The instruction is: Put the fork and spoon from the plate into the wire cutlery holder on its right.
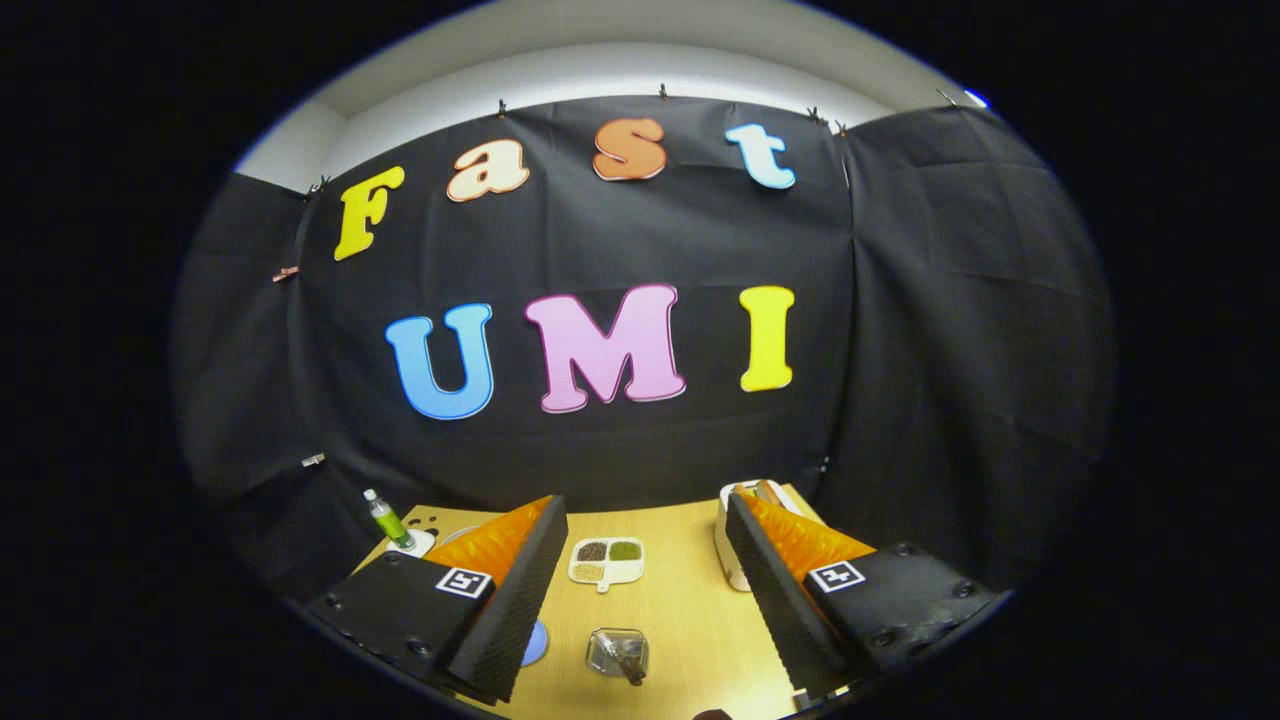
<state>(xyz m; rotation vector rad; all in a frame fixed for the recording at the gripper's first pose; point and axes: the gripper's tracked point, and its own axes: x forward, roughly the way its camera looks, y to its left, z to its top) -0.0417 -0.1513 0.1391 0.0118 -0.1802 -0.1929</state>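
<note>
Tool: tool spread wide, grasping nothing.
Open room: bare light wooden table between fingers.
Ahead: small shiny wire cutlery holder, contents hard to make out.
Beyond: white divided dish.

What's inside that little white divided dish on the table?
The white divided dish holds three small heaps: one dark, one green, one pale. What they are is too small to tell. It lies beyond the open gripper, whose fingers touch nothing.

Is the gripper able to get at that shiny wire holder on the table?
Probably yes. The hand-held gripper is open, and the wire cutlery holder sits on the bare table between its fingers with nothing in the way.
</note>
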